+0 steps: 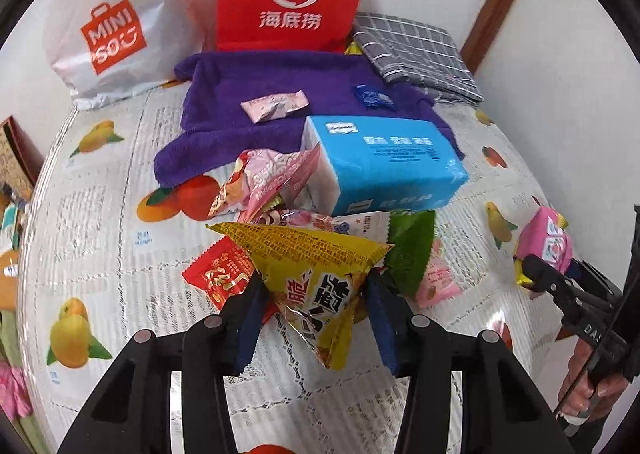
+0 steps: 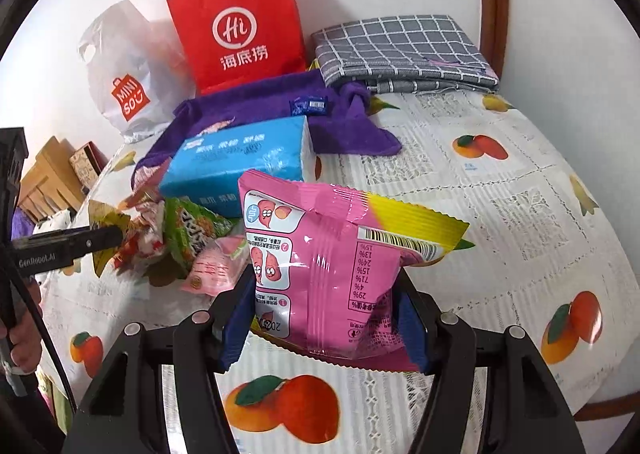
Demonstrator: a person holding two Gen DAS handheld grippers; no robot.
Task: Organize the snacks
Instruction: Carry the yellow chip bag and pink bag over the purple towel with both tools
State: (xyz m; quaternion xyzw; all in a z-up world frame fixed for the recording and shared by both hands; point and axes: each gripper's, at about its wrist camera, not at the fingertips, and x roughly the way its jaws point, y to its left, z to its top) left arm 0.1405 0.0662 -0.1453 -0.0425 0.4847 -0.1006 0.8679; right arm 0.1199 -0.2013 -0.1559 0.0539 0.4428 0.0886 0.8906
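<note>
Our left fingers [image 1: 316, 308] pinched the yellow packet [image 1: 316, 274]; the right fingers [image 2: 326, 314] clamped the pink packet [image 2: 332, 270]. Both seemed light, crinkly, slippery; mid-body holds suited them.

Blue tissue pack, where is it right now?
The blue plastic-wrapped tissue pack lies mid-table in both views, partly on the purple towel, just behind the snack pile.

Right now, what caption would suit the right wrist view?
Right gripper holding a pink snack packet above the fruit-print tablecloth.

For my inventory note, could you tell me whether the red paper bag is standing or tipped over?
Standing: the red paper bag is upright against the wall, handles up, behind the purple towel.
</note>
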